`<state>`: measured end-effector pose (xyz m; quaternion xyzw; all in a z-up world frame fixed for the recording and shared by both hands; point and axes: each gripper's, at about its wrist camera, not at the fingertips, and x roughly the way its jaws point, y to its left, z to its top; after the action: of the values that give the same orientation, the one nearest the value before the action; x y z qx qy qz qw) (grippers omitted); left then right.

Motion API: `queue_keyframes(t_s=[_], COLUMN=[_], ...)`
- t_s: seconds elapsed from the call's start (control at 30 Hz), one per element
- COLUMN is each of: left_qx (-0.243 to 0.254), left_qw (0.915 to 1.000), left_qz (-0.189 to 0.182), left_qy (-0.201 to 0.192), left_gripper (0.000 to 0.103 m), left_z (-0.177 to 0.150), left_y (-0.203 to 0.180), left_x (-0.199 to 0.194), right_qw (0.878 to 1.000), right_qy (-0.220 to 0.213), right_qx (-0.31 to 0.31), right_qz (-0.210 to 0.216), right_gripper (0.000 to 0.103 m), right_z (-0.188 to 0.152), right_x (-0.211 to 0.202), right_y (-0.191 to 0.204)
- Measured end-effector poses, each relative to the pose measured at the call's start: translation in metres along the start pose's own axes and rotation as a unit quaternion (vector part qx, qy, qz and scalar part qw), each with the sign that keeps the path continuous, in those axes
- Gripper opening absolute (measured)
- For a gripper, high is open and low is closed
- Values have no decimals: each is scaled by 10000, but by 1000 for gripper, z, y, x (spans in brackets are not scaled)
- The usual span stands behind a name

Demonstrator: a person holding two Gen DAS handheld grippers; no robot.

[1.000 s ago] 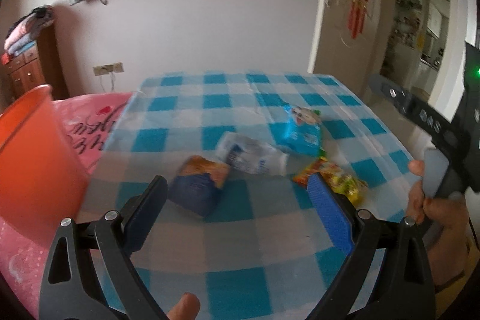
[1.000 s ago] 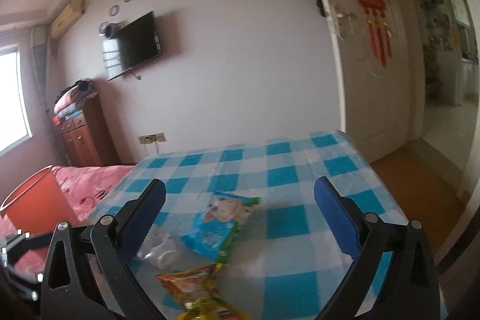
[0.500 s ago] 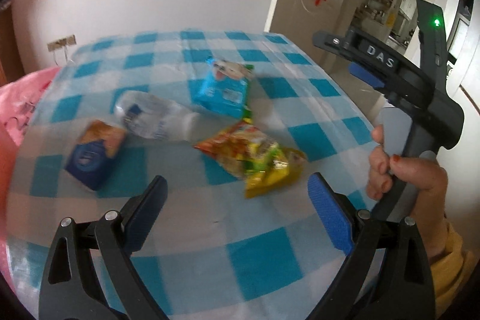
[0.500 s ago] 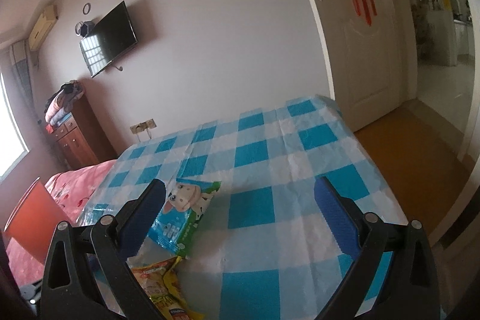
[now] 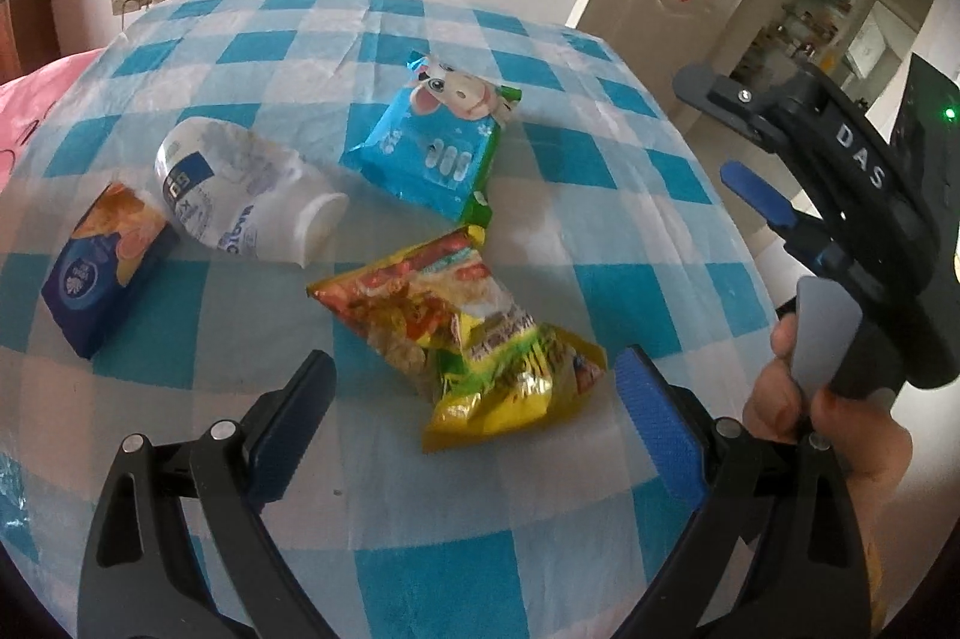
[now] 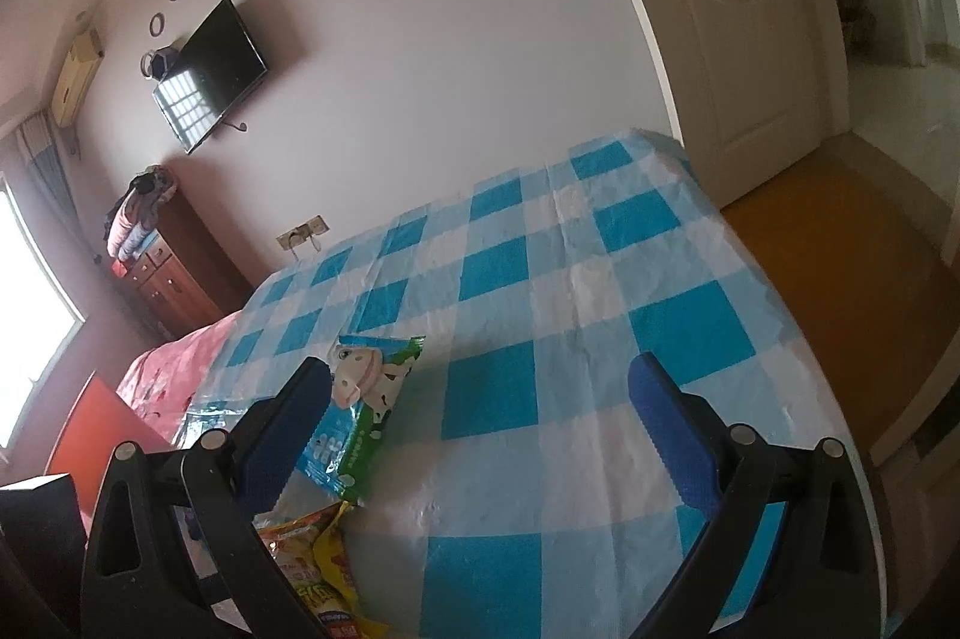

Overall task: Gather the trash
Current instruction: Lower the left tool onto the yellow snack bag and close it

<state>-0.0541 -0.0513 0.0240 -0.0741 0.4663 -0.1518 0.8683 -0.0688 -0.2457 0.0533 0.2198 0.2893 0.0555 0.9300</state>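
Several pieces of trash lie on the blue-checked table. A yellow-and-red snack bag lies nearest, and my open left gripper hovers just in front of it with the bag's near end between the jaws. Behind it lie a blue cow-print packet, a crushed white bottle and a blue-orange packet. My right gripper is open over bare cloth, with the cow-print packet by its left finger and the snack bag below. A hand holds the right gripper's handle.
An orange bin stands beyond the table's left edge beside a pink bedspread. A wooden dresser and a wall TV are behind. An open door and brown floor lie to the right.
My left gripper swung right, away from the orange bin, and came down close to the yellow snack bag. My right gripper drifted right and tilted, so the trash slid to its lower left.
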Motion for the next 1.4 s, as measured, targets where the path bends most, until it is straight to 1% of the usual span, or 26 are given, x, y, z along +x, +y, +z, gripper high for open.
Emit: queue_keyframes(t_s=[0.2,0.3,0.5,0.57,0.63,0.8,1.0,1.03,1.4], left_qx=[-130,-110,-56,-33,2,125,162,173,165], left_qw=[9998,9998,9994,9992,9988,9979,9980,9980,9994], left_qz=[117,168,312,392,484,626,611,598,294], left_qy=[73,96,101,100,86,91,57,54,38], left_gripper=[95,94,89,85,78,65,52,47,37], left_z=[7,9,13,14,14,15,13,13,11], left_y=[1,0,-3,-4,-4,-7,-8,-8,-5], left_x=[9,12,17,18,18,18,17,17,11], right_qw=[9998,9996,9992,9990,9988,9984,9976,9975,9939], right_qy=[115,150,211,238,271,342,456,478,811], right_qx=[6,-23,-45,-51,-57,-66,-35,-26,32], right_qz=[160,238,337,364,396,447,511,528,740], right_gripper=[98,98,98,98,98,98,98,98,98], right_z=[-1,-1,-1,-2,-2,-2,-4,-5,-12], right_x=[3,3,5,5,6,8,12,12,25], right_y=[1,3,3,4,4,5,5,5,10])
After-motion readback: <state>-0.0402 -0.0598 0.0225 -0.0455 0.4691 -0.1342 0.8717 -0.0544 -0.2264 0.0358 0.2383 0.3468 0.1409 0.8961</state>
